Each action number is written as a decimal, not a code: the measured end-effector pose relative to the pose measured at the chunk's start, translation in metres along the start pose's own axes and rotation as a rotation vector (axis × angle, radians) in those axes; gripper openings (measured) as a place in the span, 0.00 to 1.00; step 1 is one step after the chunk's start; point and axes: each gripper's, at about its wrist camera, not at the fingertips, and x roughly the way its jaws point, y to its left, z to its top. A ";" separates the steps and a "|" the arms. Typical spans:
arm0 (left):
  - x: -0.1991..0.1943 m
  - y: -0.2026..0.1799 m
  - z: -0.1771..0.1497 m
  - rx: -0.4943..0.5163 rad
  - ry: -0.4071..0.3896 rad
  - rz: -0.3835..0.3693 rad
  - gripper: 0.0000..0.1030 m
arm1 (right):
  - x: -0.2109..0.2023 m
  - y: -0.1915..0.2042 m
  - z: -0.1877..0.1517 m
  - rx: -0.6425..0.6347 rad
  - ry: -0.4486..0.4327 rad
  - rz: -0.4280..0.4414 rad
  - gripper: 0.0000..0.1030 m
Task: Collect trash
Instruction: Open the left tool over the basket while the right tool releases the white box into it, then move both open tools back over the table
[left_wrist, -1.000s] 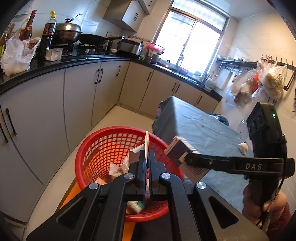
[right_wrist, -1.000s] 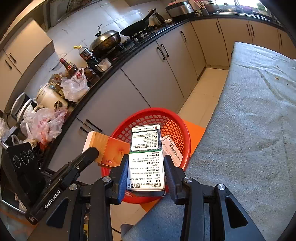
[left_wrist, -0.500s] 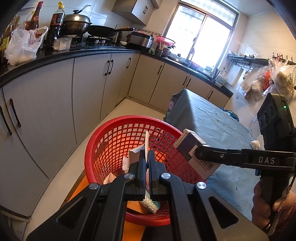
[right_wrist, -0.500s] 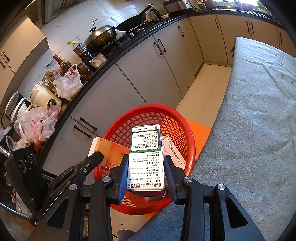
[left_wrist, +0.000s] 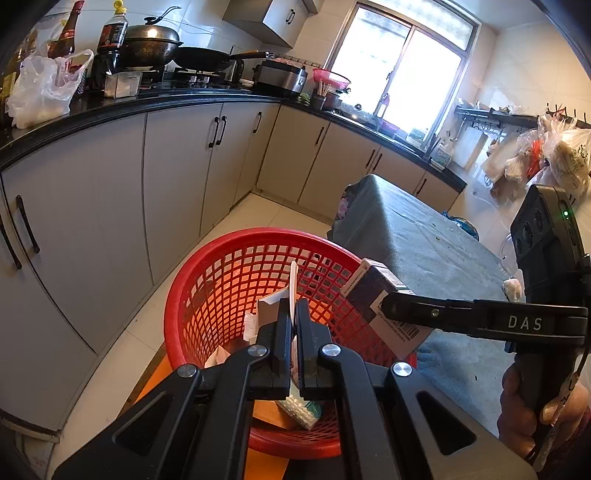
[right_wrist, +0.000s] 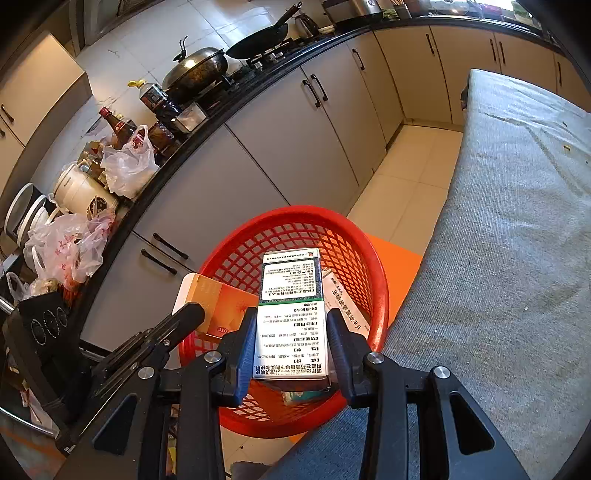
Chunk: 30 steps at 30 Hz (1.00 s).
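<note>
Right tool (right_wrist: 291, 343) was clamped on a green-and-white medicine box (right_wrist: 291, 314), held above the red basket (right_wrist: 376, 291). Left tool (left_wrist: 293, 321) was pinched on a flat orange carton (right_wrist: 218, 302), also over the basket, beside the grey-covered bench (right_wrist: 517, 258).

The left wrist view looks forward and down along the left tool (left_wrist: 293, 314) from close above a red basket (left_wrist: 207, 280) on the floor, facing the far window (left_wrist: 399, 70); the kitchen counter (left_wrist: 110, 107) runs along the left. The right wrist view looks down along the right tool (right_wrist: 291, 332) over the same basket (right_wrist: 373, 266), facing that counter (right_wrist: 221, 122), probably from slightly higher. Both views share the basket, cabinets and grey-covered table (right_wrist: 517, 221), and each shows the other tool at its edge.
</note>
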 end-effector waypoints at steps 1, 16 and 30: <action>0.001 0.000 0.000 0.001 0.000 0.000 0.02 | 0.001 0.000 0.000 0.001 0.001 0.000 0.39; 0.000 -0.005 0.006 0.006 -0.020 0.031 0.29 | -0.005 -0.005 0.003 0.006 -0.002 0.013 0.42; -0.016 -0.026 0.011 0.029 -0.052 0.004 0.38 | -0.060 -0.020 -0.005 0.018 -0.099 0.009 0.50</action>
